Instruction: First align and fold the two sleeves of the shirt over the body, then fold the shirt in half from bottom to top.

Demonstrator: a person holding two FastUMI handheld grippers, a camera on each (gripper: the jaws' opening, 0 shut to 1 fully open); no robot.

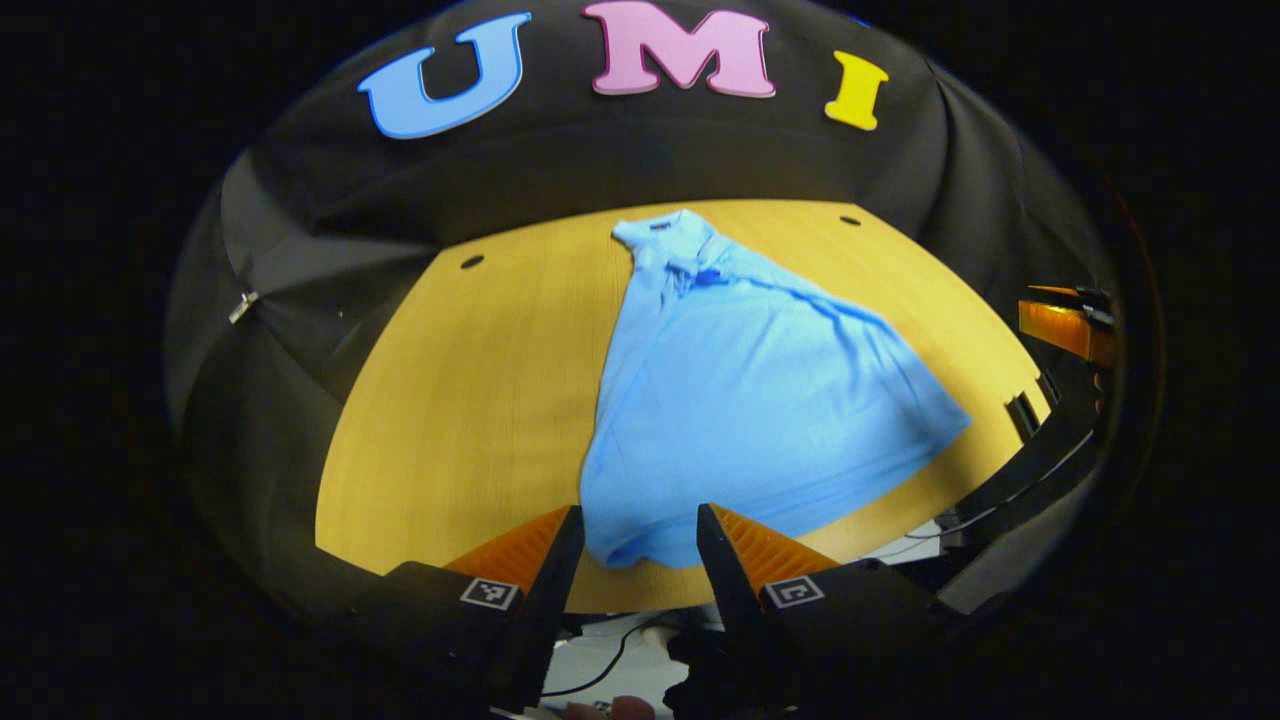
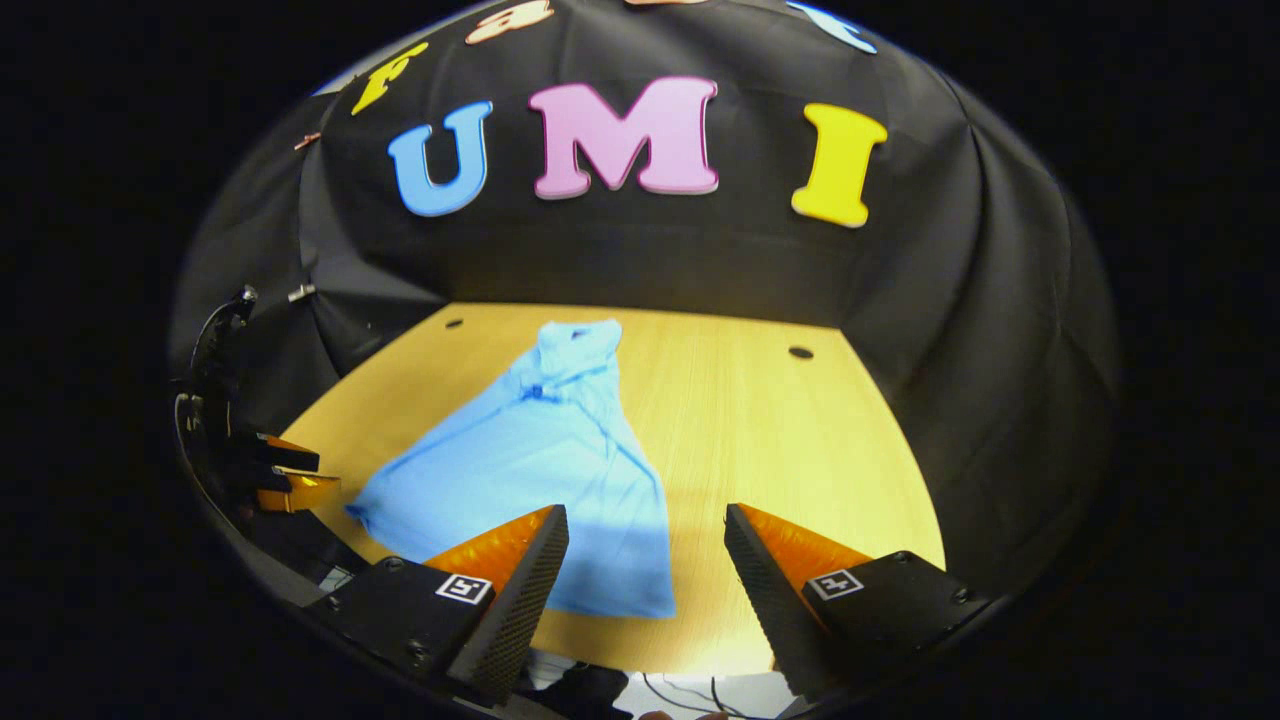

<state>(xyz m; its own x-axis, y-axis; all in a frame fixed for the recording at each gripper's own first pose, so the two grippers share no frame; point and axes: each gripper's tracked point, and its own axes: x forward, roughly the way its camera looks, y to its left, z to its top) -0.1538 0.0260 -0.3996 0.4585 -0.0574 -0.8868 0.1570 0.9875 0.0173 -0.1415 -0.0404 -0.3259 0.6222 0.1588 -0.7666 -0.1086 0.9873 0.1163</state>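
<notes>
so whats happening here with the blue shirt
A person holds a gripper in each hand above a blue shirt that lies on a wooden table, collar at the far end. The sleeves look already folded in. The left gripper and right gripper are both open near the bottom hem, gripping nothing.

A: Which parts are hidden?
B: The shirt's (image 2: 540,460) near hem lies behind the right gripper's (image 2: 645,560) finger (image 2: 520,575).
A: And the sleeves?
B: Folded under; indistinguishable.
</notes>
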